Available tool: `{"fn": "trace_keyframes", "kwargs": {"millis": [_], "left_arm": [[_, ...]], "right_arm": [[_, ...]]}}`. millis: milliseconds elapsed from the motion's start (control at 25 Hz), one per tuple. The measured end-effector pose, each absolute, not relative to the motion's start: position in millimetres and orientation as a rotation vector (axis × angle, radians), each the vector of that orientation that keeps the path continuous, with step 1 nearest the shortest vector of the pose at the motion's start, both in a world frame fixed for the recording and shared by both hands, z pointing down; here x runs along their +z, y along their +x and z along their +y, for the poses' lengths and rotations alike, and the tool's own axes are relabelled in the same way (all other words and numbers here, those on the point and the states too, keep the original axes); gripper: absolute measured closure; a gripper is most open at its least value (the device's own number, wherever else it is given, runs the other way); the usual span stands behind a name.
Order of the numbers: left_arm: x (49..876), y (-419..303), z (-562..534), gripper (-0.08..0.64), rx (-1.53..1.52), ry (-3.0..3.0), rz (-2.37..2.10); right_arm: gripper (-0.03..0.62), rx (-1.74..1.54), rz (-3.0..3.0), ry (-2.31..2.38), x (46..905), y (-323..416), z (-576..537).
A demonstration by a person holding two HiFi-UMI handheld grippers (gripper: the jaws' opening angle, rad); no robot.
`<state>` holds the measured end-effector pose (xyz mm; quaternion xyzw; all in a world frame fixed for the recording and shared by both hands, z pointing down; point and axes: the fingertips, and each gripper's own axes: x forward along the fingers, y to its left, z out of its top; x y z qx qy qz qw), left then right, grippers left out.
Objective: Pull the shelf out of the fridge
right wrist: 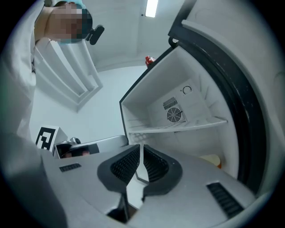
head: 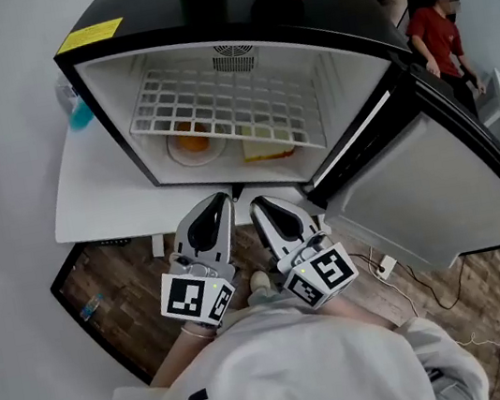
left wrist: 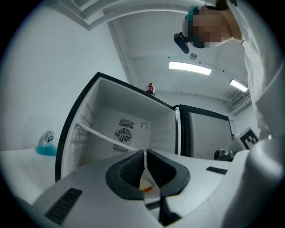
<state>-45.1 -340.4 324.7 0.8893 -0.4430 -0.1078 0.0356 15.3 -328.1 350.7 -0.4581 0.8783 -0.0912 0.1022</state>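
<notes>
the shelf (head: 224, 103) sits inside the fridge (head: 112, 113), about halfway up the cavity and running to the back wall, with the door (head: 437, 182) swung wide to the fridge's right. it is a white wire grid, so i judge it light and stiff. the coating looks smooth, so a shallow pinch could slip. nothing rests on it that i can see, so there is nothing to spill.

i'd take hold of the front edge bar, one gripper either side of the middle, and draw it straight out so it doesn't jam against the walls.

the left gripper (head: 221, 197) and right gripper (head: 258, 204) hang side by side just outside the fridge's open front. both have their jaws closed to a thin slit with nothing in them, so they must open first.

the head view shows the grid from above, with an orange item on a plate (head: 193, 140) and a yellow block (head: 270, 148) on the fridge floor beneath it. the gripper views show what it can't: the shelf edge-on as a thin line, and the fan (right wrist: 174, 116) on the back wall.
</notes>
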Motion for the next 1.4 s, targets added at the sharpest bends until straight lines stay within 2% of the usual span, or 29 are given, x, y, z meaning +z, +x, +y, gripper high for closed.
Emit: {"fn": "trace_keyframes", "kwargs": {"millis": [400,720,800,880,960,1080,1400], "left_arm": [[328,-50,-384,0.537,-0.304,2.71,-1.359],[331,-58,-404,0.534,-0.231,2.706,-1.299],[332,-60,-409,0.492,-0.239,2.692,-1.275],[330,-61,-415,0.405,-0.255,2.677,-1.255],[328,-63,-422,0.376,-0.263,2.661,-1.252],[327,-63,-432,0.33,-0.277,2.626,-1.233],[317,-64,-457,0.296,-0.313,2.578,-1.212]], "right_arm": [[0.546,-0.291,2.569,-1.379,351,18,-373],[0.546,-0.454,2.405,-1.386,352,22,-390],[0.542,-0.503,2.345,-1.37,351,26,-393],[0.467,-0.566,2.29,-1.339,351,30,-397],[0.414,-0.615,2.24,-1.309,350,33,-402],[0.383,-0.643,2.192,-1.285,348,37,-408],[0.353,-0.702,2.105,-1.269,346,45,-427]]}}
